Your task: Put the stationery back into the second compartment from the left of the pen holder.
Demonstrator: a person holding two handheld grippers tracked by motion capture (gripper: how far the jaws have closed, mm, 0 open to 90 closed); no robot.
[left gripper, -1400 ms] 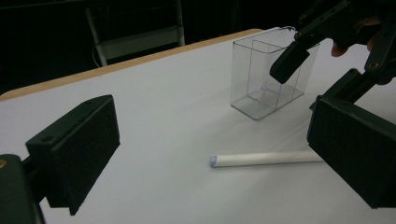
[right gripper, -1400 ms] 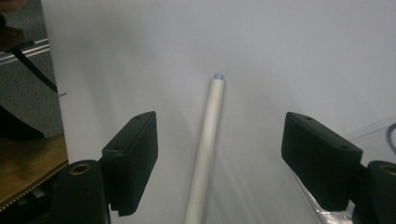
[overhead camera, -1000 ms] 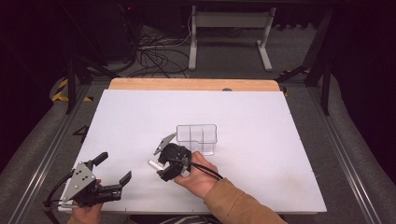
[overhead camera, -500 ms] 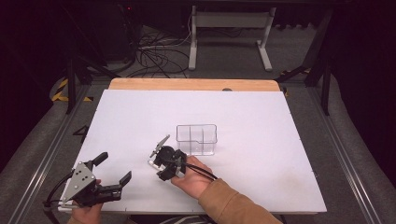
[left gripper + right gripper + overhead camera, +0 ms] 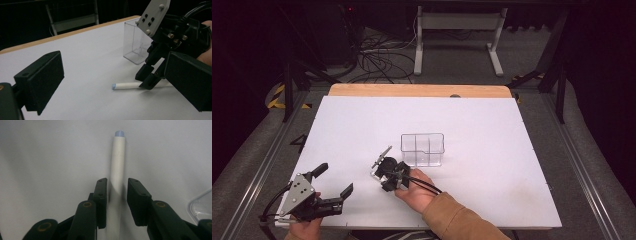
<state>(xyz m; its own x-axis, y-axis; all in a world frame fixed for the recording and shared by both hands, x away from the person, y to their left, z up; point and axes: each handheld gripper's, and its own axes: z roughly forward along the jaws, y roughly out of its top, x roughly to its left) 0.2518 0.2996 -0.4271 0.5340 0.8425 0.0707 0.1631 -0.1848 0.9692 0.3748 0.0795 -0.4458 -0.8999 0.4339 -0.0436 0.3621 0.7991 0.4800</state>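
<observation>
Right gripper (image 5: 379, 172) low over the white worktop (image 5: 492, 150), nearer the front-left than half a second ago, when it sat closer to the clear plastic container (image 5: 422, 149); it has drawn away from the container toward the person's left and tipped down to the surface. In the right gripper view its fingers (image 5: 101, 195) straddle a white cylindrical stick with a pale blue tip (image 5: 117, 165), which lies flat on the worktop. A narrow gap shows on the right side and the left finger looks to be against the stick, so the fingers are closing around it but probably not yet clamped; contact hard to confirm from this angle. From the left gripper view, the stick (image 5: 126, 86) lies on the worktop in front of the container (image 5: 136, 42), blue tip pointing away from the right gripper (image 5: 147, 81), whose fingertips sit over its other end. Left gripper (image 5: 334, 185) at the front-left corner of the worktop, unchanged in place from the earlier frames, fingers spread wide and empty; the wide gap shows clearly in its own view (image 5: 110, 82). Container upright, compartmented, near the worktop's middle, just beyond the right hand (image 5: 414, 190).
</observation>
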